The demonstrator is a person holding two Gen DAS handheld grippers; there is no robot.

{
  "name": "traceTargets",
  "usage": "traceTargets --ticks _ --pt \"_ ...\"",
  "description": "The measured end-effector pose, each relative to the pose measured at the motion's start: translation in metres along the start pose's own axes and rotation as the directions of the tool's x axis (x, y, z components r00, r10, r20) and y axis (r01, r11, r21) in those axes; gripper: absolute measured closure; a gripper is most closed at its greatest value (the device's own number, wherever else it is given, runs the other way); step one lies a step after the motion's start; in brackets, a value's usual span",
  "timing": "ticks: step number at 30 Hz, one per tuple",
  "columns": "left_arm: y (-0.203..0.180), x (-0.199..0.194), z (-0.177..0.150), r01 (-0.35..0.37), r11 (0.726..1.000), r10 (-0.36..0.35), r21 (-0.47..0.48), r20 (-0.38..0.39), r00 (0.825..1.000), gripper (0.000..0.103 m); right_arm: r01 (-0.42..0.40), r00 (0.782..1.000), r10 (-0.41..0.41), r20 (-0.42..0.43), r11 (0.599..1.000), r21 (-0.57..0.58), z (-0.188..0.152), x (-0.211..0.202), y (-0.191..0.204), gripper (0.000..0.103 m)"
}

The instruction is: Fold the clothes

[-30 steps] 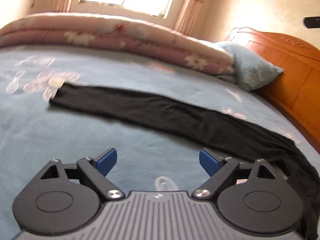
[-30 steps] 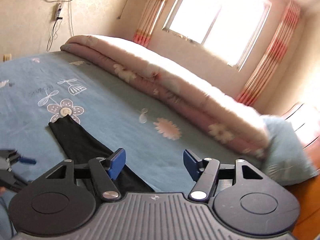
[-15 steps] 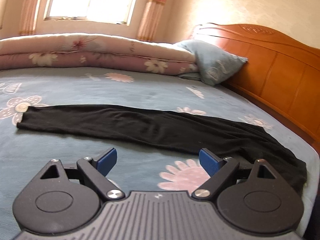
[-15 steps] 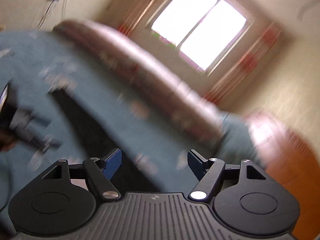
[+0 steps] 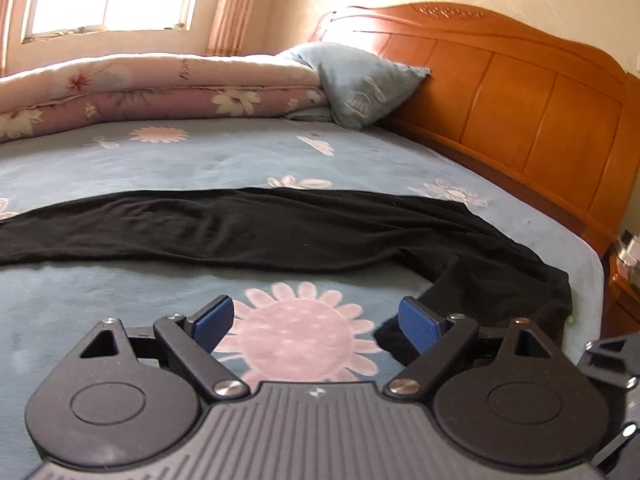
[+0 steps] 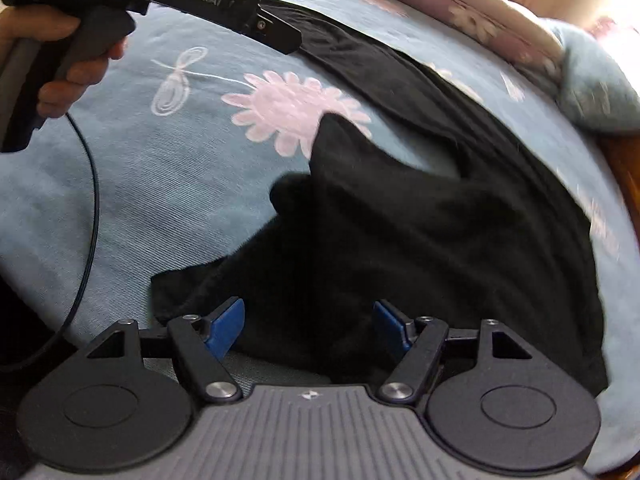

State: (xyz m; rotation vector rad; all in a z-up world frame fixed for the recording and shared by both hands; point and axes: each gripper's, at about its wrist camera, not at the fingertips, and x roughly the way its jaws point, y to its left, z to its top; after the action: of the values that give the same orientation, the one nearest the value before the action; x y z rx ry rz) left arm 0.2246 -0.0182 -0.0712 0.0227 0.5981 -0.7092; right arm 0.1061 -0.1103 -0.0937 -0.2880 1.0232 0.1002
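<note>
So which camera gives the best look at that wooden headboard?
The left wrist view. The headboard runs wide across its upper right, carved top and panels clear and well lit. The right wrist view catches only a blurred sliver of orange wood at its right edge.

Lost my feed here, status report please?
Left gripper open over bedsheet. Right gripper open above bunched black garment. Nothing gripped. Nothing in the way.

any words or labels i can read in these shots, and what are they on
"GenRobot.AI": white print along the black body of the left gripper, seen from the right wrist view.
Dark script on the folded quilt: too blurred to read.
Carved motif on the headboard: not legible as text.
</note>
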Motion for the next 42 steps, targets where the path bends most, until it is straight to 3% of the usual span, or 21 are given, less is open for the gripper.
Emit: traceTargets --ticks 6,9,11,18,22,25,27,29,31,33,37,42 --pt "-0.024 0.007 -0.004 0.010 0.998 -0.007 0.059 -0.037 0.999 0.014 -0.076 0.997 0.074 0.021 0.985 0.157 -0.015 0.010 -0.013 0.014" --pt "-0.032 0.014 -0.005 0.042 0.999 -0.040 0.029 -0.069 0.997 0.014 -0.141 0.990 0.135 0.040 0.967 0.214 -0.022 0.015 -0.020 0.000" --pt "-0.039 0.018 -0.010 0.046 0.999 -0.045 0.001 -0.095 0.994 0.014 -0.169 0.985 0.158 0.062 0.956 0.238 -0.026 0.016 -0.023 0.000" --pt "-0.055 0.012 -0.041 -0.017 1.000 0.015 -0.007 -0.167 0.986 0.014 -0.177 0.982 0.163 0.094 0.970 0.168 -0.034 0.013 -0.018 0.000" --pt "-0.043 0.003 -0.055 -0.013 0.997 -0.002 -0.070 -0.208 0.978 0.014 -0.263 0.959 0.244 0.145 0.956 0.131 -0.035 -0.012 -0.044 0.000" --pt "-0.038 0.004 -0.063 -0.015 0.996 -0.004 -0.086 -0.221 0.975 0.013 -0.243 0.935 0.198 0.293 0.962 0.125 -0.034 -0.046 -0.100 0.002" --pt "-0.038 0.005 -0.061 -0.018 0.995 -0.006 -0.103 -0.228 0.974 0.012 -0.178 0.943 0.122 0.309 0.971 0.160 -0.022 -0.039 -0.152 0.004" --pt "-0.037 0.006 -0.058 -0.026 0.992 -0.005 -0.126 -0.237 0.971 0.012 -0.113 0.945 0.045 0.323 0.974 0.195 -0.009 -0.032 -0.205 0.015" --pt "-0.035 0.006 -0.055 -0.037 0.987 -0.003 -0.155 -0.250 0.968 0.012 -0.048 0.942 -0.033 0.333 0.972 0.231 0.004 -0.024 -0.257 0.027" --pt "-0.038 0.006 -0.050 -0.038 0.985 -0.007 -0.168 -0.261 0.965 0.012 0.008 0.934 -0.103 0.341 0.963 0.270 0.016 -0.014 -0.309 0.031" --pt "-0.047 0.007 -0.039 -0.013 0.985 -0.034 -0.171 -0.265 0.964 0.012 -0.030 0.935 -0.105 0.340 0.929 0.369 0.037 0.057 -0.392 0.031" --pt "-0.055 0.019 -0.028 -0.016 0.987 -0.030 -0.158 -0.283 0.959 0.012 -0.057 0.962 -0.037 0.272 0.942 0.331 0.050 0.138 -0.428 0.031"
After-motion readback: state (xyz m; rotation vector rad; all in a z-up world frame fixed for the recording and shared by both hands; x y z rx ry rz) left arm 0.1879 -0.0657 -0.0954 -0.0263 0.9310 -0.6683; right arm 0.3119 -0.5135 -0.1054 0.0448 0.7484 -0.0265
